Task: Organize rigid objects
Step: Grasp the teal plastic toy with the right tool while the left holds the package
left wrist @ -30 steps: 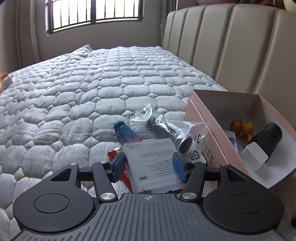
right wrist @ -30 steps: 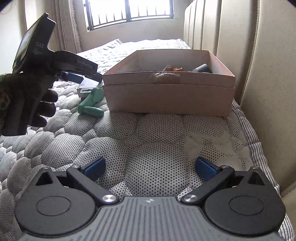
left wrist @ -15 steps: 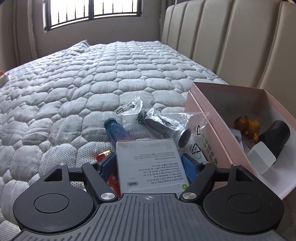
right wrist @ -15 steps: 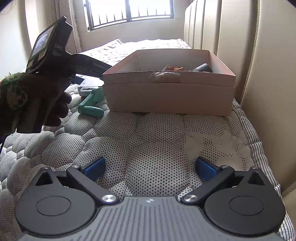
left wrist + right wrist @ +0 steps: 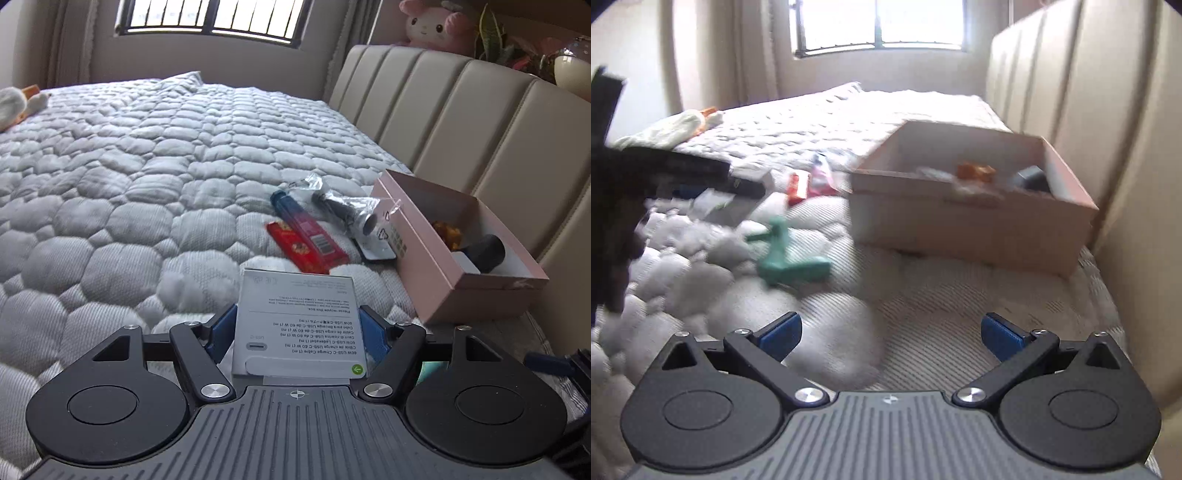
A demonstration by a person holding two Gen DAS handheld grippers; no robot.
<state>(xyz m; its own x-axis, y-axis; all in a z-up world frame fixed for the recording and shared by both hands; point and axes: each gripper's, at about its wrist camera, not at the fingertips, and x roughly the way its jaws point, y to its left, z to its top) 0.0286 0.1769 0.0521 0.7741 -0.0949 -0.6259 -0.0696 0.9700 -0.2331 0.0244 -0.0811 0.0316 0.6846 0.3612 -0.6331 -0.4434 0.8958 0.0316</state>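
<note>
My left gripper [image 5: 297,325] is shut on a white cable box [image 5: 299,321] and holds it above the bed. Ahead of it a red packet [image 5: 301,249], a blue-capped tube [image 5: 295,218] and a bagged black cylinder [image 5: 347,214] lie beside the open pink box [image 5: 424,254]. The pink box holds an orange toy [image 5: 447,232] and a black cylinder [image 5: 487,251]. My right gripper [image 5: 890,334] is open and empty over the mattress. A green tool [image 5: 786,258] lies ahead of it, left of the pink box [image 5: 960,229]. The left gripper [image 5: 683,173] shows blurred at the left.
The padded headboard [image 5: 461,122] runs along the right, close behind the pink box. A white plush toy [image 5: 18,105] lies at the far left of the quilted bed [image 5: 129,184]. A pink plush [image 5: 436,26] and a plant sit on top of the headboard.
My left gripper has lifted the white box and pulled back, uncovering the red packet and the tube. My right gripper has moved and turned left; its view is blurred.
</note>
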